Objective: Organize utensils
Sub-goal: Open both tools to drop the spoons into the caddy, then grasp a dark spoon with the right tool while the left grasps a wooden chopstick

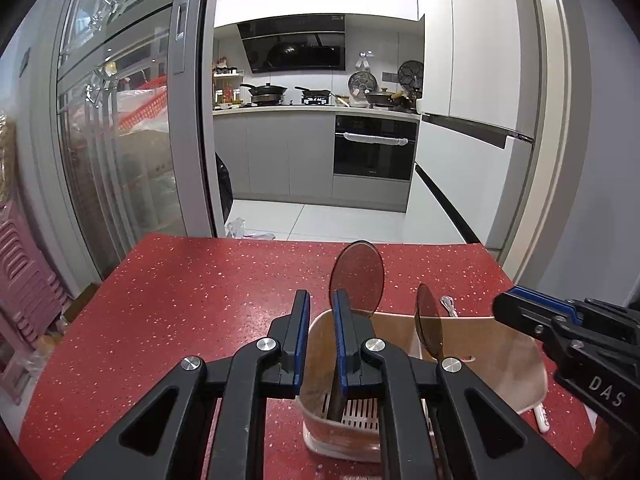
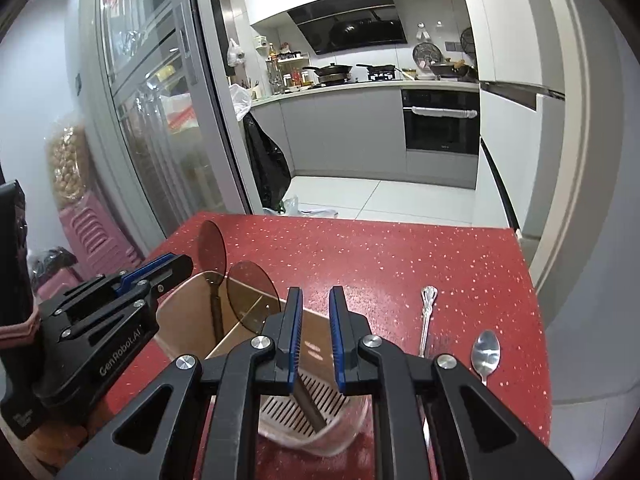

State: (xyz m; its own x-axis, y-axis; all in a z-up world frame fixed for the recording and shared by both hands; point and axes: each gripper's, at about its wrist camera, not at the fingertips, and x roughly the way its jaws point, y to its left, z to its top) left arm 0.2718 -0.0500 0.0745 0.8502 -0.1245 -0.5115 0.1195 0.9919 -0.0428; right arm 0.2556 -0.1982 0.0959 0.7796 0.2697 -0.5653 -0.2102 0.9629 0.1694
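A clear utensil holder (image 1: 496, 356) with a slotted floor stands on the red table (image 1: 192, 304). Two brown translucent spoons stand in it, one in each compartment (image 1: 358, 272) (image 1: 428, 320). In the right wrist view the holder (image 2: 188, 300) holds the same spoons (image 2: 212, 250) (image 2: 252, 294). My left gripper (image 1: 322, 300) is open and empty, over the holder's left end. My right gripper (image 2: 314, 296) is open and empty, over the holder's right end; it shows in the left wrist view (image 1: 560, 320). A metal spoon (image 2: 485, 350) and an ornate metal handle (image 2: 427, 316) lie on the table to the right.
The table's far edge (image 2: 360, 220) drops to the kitchen floor. A glass sliding door (image 1: 132, 120) stands at the left, with pink stools (image 1: 24, 292) beside it. A white door frame (image 2: 568, 160) is at the right.
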